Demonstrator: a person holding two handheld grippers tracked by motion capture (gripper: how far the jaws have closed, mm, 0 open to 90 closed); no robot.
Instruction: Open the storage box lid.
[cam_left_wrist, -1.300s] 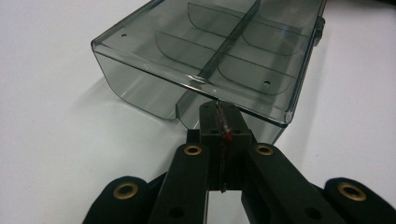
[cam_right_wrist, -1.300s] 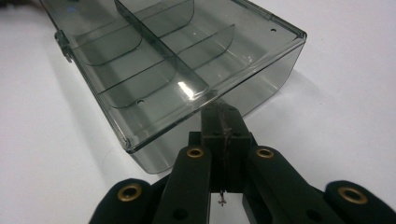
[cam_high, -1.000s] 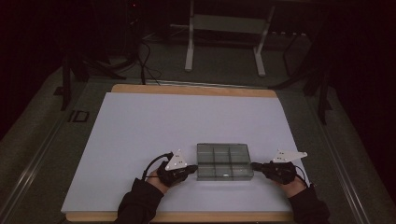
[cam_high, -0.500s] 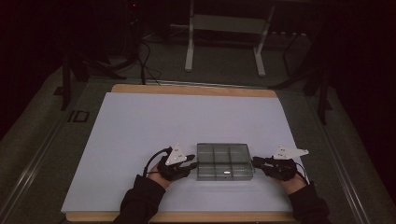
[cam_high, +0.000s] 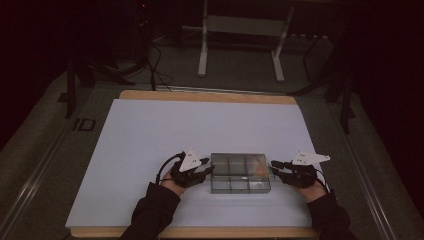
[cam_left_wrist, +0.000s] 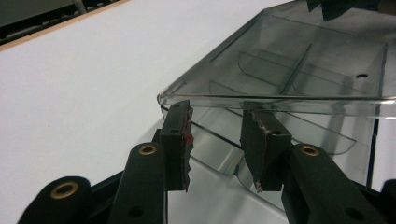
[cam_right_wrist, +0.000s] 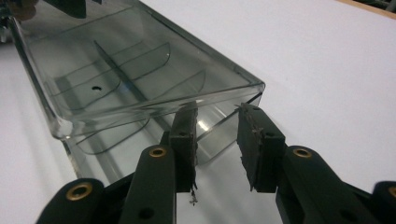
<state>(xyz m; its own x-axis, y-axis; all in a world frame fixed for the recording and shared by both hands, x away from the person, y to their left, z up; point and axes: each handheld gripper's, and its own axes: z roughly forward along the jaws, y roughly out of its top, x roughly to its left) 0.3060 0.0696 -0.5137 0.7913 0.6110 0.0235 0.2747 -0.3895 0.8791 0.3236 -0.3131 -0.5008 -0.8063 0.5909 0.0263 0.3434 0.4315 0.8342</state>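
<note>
Flanking the box (cam_high: 240, 173) at its short ends, both grippers (cam_high: 205, 171) (cam_high: 278, 169) have just been opening; fingers (cam_left_wrist: 180, 135) part open, gripping nothing.

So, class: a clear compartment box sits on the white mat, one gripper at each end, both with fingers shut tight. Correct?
Not quite. Both gripper views show the fingers apart; they have just been opening. The clear compartment box on the white mat has the left gripper and right gripper at its ends.
</note>
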